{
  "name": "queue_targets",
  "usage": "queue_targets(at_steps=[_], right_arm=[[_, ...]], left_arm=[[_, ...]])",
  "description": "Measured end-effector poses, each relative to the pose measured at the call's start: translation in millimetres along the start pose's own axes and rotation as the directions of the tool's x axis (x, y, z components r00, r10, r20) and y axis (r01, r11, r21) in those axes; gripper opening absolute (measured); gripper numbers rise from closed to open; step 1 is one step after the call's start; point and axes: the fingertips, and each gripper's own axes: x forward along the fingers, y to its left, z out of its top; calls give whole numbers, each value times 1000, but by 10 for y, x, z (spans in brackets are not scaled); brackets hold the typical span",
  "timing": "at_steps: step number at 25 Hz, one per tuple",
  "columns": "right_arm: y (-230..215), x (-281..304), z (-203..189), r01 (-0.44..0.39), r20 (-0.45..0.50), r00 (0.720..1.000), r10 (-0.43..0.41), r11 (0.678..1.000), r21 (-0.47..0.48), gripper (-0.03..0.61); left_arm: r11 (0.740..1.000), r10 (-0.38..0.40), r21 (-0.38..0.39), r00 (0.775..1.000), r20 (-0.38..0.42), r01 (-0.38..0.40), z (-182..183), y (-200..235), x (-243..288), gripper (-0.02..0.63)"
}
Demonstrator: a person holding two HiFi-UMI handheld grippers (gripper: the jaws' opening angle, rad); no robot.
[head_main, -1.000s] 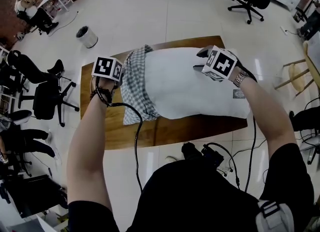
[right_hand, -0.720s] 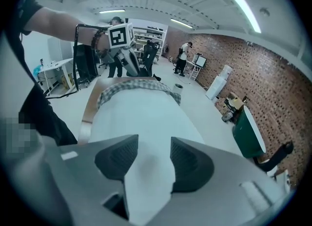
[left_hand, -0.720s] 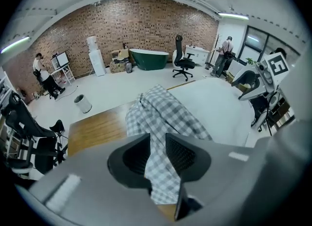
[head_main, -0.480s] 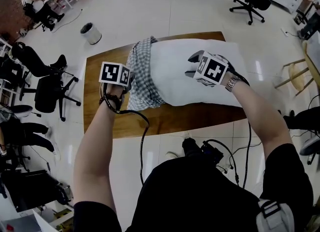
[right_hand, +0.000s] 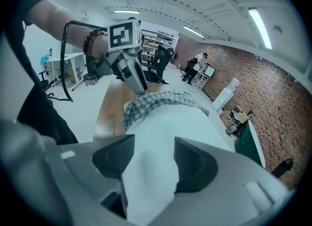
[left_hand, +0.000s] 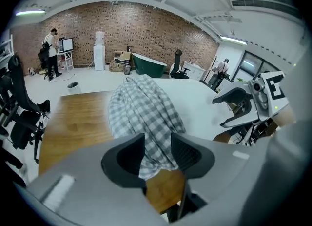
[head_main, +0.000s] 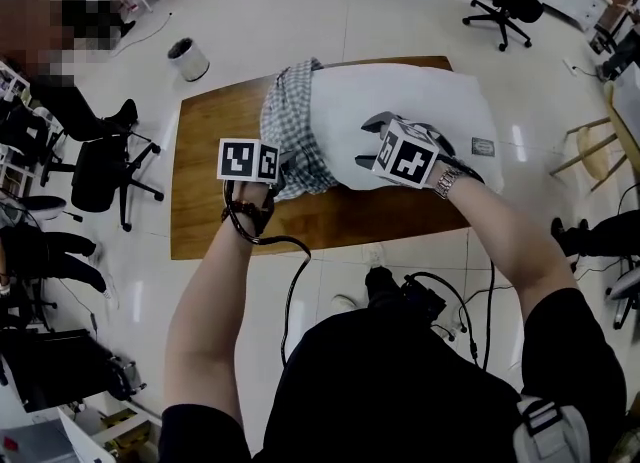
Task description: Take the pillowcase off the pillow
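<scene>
My left gripper [left_hand: 157, 142] has just been opening, and a fold of the checked pillowcase [left_hand: 141, 103] lies between its loosened jaws. My right gripper [right_hand: 153, 142] has likewise been spreading, with a ridge of the white pillow [right_hand: 168, 120] between its pads. Beyond them the case sits bunched over the pillow's left end, and most of the pillow is bare. I'd bite deeper with both, pin the pillow with the right, and draw the cloth straight left across the wooden table [head_main: 215, 201].
</scene>
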Motion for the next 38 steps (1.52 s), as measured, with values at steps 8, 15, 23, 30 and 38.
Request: queue_targets(at_steps=[8, 15, 23, 30, 38], right_arm=[[277, 308, -59, 88, -40, 995, -92, 993, -83, 287], [322, 589, -153, 187, -89, 975, -201, 972, -145, 301], [188, 987, -336, 248, -141, 952, -272, 954, -167, 308], [-69, 1076, -484, 336, -181, 904, -388, 905, -260, 60], [-257, 626, -424, 376, -143, 895, -423, 887, -268, 18]], left_arm=[[987, -102, -117, 994, 34, 105, -455, -294, 173, 178], [971, -91, -214, 993, 70, 104, -650, -231, 371, 223], [955, -33, -292, 995, 98, 60, -639, -50, 668, 227], [956, -17, -290, 998, 56, 33, -669, 163, 738, 41], [979, 51, -200, 997, 65, -37, -532, 419, 425, 29]])
